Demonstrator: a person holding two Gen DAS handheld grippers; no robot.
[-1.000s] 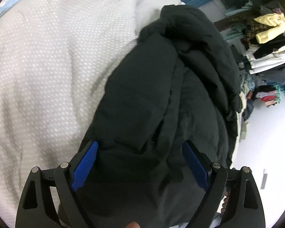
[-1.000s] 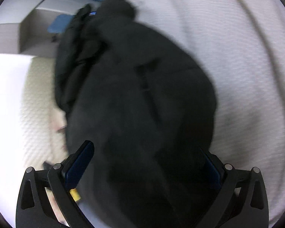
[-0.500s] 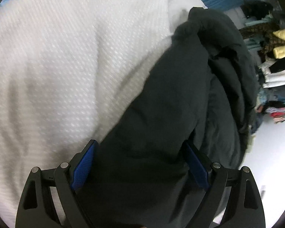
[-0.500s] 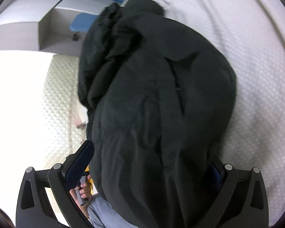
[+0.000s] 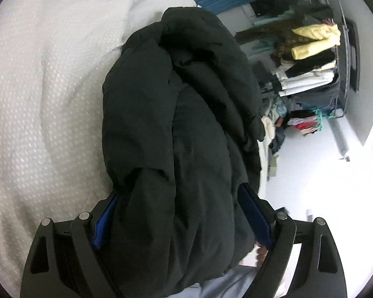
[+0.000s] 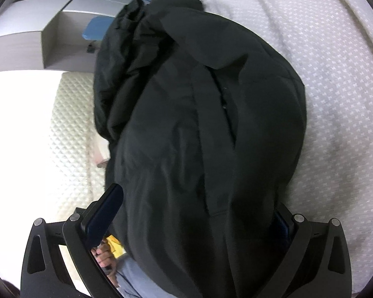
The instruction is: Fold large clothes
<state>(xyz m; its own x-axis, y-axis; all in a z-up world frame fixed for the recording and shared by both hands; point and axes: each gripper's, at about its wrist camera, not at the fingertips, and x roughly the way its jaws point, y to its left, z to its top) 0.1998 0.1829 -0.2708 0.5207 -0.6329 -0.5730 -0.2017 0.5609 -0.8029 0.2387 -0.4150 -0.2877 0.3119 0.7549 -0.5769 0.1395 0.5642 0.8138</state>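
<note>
Both the left tool (image 5: 181, 221) and right tool (image 6: 194, 213) stand wide around the bulky black jacket (image 5: 176, 129) on the bed (image 5: 49, 87), probably to carry it; real clamping I cannot tell.

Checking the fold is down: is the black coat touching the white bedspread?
Touching. In the right wrist view the coat lies flat on the bedspread, no gap along its edge.

Black jacket (image 5: 176, 129); white dotted bedspread (image 5: 44, 104).
</note>
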